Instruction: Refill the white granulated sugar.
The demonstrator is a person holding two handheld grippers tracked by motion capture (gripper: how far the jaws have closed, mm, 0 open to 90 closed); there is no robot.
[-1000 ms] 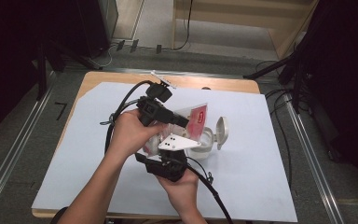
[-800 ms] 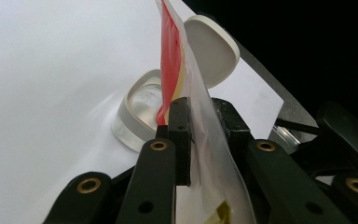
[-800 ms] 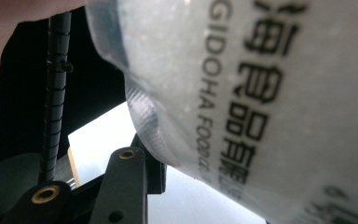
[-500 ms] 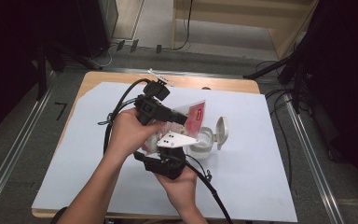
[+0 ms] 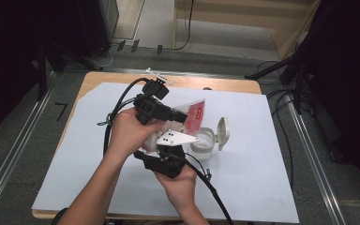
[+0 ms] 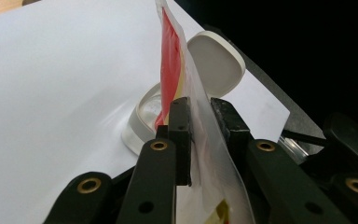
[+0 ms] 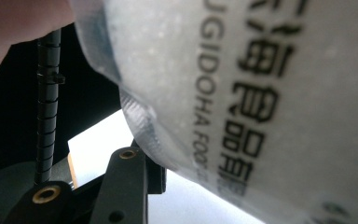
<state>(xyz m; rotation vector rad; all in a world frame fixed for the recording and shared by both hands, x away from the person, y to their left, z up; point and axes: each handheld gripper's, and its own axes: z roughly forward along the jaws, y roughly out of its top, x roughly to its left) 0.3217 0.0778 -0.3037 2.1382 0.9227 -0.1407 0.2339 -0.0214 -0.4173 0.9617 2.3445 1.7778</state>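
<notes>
The left tool (image 6: 200,135) was clamped on the red-and-clear plastic food pouch (image 6: 177,79), poised above the open white flip-lid container (image 5: 206,140); the right tool's (image 5: 171,150) grip couldn't be told, and emptying looked unfinished.

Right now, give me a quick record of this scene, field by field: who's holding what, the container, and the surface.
left gripper: shut on the red and clear plastic pouch
right gripper: at the pouch's other end; grip cannot be told
pouch position: held above the container
white container: stands on the sheet, hinged lid flipped open
surface: white sheet over a wooden table
</notes>
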